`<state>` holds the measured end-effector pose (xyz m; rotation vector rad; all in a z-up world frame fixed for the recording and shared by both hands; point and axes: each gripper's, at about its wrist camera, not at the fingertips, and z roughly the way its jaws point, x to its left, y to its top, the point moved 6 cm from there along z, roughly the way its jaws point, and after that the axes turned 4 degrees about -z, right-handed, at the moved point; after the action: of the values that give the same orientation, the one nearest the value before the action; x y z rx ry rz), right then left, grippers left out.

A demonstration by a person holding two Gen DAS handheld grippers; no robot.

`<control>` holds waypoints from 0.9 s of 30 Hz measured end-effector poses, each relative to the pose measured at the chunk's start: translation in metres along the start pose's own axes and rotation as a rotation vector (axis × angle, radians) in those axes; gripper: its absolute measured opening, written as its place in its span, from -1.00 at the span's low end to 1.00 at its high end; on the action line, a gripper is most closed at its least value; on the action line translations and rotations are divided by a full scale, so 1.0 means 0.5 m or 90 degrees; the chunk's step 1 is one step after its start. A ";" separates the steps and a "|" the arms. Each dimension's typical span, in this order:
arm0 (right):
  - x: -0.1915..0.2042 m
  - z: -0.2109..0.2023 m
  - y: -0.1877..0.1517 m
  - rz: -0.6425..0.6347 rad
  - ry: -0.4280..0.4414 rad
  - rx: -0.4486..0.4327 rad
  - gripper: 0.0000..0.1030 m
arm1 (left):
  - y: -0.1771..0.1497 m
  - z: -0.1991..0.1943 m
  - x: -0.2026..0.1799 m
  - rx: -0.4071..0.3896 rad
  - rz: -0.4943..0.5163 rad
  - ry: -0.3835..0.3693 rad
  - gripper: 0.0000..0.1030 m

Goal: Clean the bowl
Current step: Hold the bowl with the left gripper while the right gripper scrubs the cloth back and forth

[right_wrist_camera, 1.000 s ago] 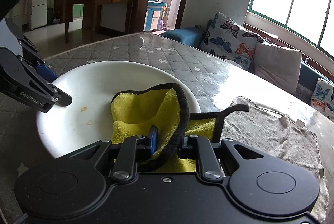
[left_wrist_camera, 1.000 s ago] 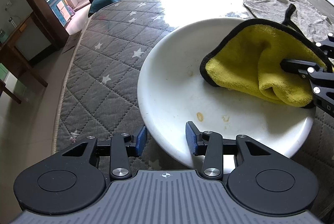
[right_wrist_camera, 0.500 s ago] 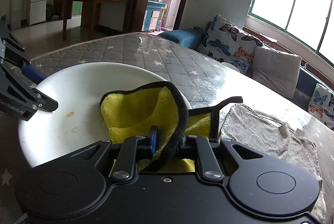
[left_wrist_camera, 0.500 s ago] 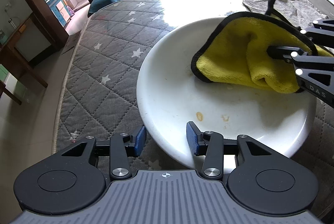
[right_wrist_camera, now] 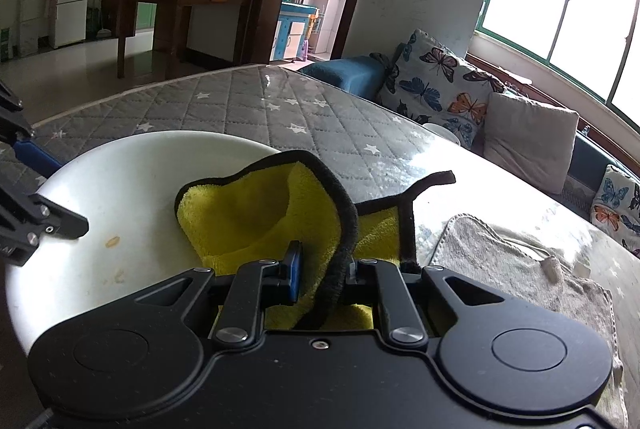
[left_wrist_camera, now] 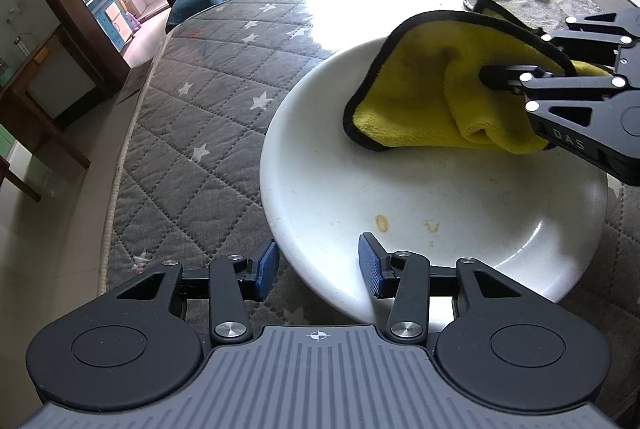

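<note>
Left wrist view: bowl sitting on quilted tabletop, glazed, rigid, breakable, likely slippery; left tongs straddling near rim, apart, not pinching. Right tongs clamping soft yellow cloth, hanging limp inside bowl.

The bowl is white with small brownish spots. The cloth in it is bright yellow, edged in black. The table cover is grey, quilted in diamonds with white stars. A grey towel lies nearby; the cushion shows butterflies.
</note>
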<state>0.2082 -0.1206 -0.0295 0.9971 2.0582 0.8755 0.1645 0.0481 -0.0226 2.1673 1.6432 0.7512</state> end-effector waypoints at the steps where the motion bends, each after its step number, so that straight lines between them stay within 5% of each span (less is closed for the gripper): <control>1: 0.000 0.003 0.002 0.000 0.000 0.000 -0.67 | 0.000 0.000 -0.001 0.000 0.000 0.000 -0.10; 27: 0.005 0.043 0.039 -0.017 0.007 0.000 -0.67 | 0.003 0.010 -0.004 0.000 0.003 -0.001 -0.05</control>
<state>0.2312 -0.1033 -0.0263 0.9637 2.0760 0.8695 0.1682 0.0461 -0.0260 2.1721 1.6375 0.7507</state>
